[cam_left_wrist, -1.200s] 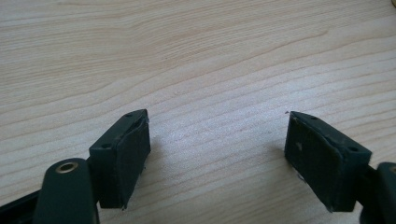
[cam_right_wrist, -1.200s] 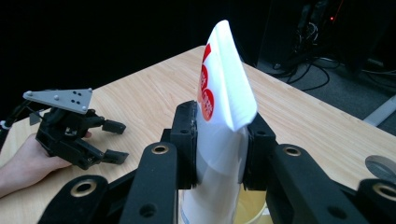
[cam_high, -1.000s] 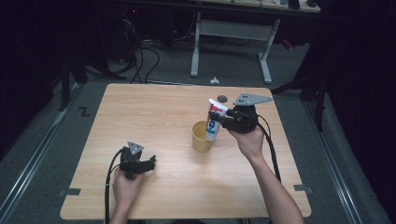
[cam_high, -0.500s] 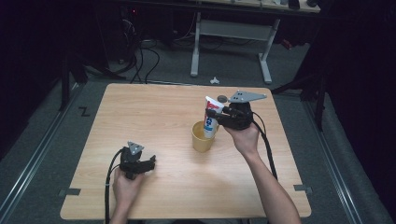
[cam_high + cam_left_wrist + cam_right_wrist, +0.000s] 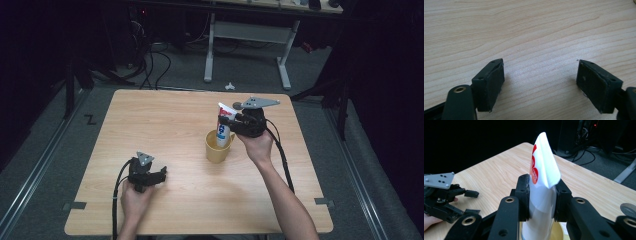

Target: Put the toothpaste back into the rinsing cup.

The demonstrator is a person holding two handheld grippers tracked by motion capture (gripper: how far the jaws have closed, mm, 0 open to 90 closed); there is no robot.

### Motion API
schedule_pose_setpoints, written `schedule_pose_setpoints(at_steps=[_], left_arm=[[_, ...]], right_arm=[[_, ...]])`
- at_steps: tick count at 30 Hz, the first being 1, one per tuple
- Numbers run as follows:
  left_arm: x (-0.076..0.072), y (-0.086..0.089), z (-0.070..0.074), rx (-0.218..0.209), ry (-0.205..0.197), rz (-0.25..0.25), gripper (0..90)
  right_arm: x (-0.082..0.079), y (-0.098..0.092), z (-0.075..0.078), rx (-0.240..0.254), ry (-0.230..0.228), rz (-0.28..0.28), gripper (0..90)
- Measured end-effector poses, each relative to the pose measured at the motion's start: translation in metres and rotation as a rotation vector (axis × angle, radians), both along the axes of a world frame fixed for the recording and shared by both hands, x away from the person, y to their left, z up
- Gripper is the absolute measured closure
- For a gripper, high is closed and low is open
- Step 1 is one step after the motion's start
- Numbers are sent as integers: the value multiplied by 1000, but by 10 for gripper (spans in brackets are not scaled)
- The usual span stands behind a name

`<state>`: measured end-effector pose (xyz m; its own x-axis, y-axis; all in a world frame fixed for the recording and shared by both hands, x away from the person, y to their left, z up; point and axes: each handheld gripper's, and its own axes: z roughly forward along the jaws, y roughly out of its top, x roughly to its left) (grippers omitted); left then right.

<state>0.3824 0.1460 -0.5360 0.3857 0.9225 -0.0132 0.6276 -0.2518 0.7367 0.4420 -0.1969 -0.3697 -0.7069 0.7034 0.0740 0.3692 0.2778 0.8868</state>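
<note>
A white toothpaste tube [image 5: 223,125] with red and blue print stands upright, crimped end up, with its lower end inside a yellow cup [image 5: 218,148] near the table's middle. My right gripper [image 5: 226,121] is shut on the tube's upper part; in the right gripper view both pads squeeze the tube [image 5: 542,192] above the cup's rim [image 5: 559,230]. My left gripper [image 5: 161,175] rests low on the wooden table [image 5: 165,120] at the front left, open, with only bare wood between its pads [image 5: 491,82].
Beyond the table's far edge stand a desk frame [image 5: 247,45] and loose cables [image 5: 150,55] on the floor. A small round grey disc [image 5: 628,210] lies on the table near the right gripper. In the right gripper view the left gripper [image 5: 471,202] shows at the lower left.
My right gripper has carried the tube left and down, so its lower end now sits inside the yellow cup. The left gripper has stayed still.
</note>
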Motion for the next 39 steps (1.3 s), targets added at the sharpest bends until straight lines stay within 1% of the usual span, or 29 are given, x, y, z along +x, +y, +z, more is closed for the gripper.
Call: schedule_pose_setpoints(at_steps=[4, 5, 11, 16, 18, 21, 29, 39], left_arm=[[0, 0, 0, 0, 0, 0, 227], [0, 0, 0, 0, 0, 0, 227], [0, 0, 0, 1, 1, -1, 227], [0, 0, 0, 0, 0, 0, 228], [0, 0, 0, 0, 0, -1, 228], [0, 0, 0, -1, 0, -1, 227], [0, 0, 0, 1, 0, -1, 227], [0, 0, 0, 0, 0, -1, 228]], right_arm=[[2, 2, -4, -16, 1, -5, 713], [3, 2, -5, -17, 9, -10, 713], [6, 3, -12, -18, 21, -20, 713], [10, 4, -17, -27, 20, -28, 712], [10, 5, -20, -42, 24, -35, 712], [10, 8, -24, -66, 17, -35, 712], [11, 13, -32, -78, 30, -29, 712], [14, 16, -41, -84, 59, -23, 711]])
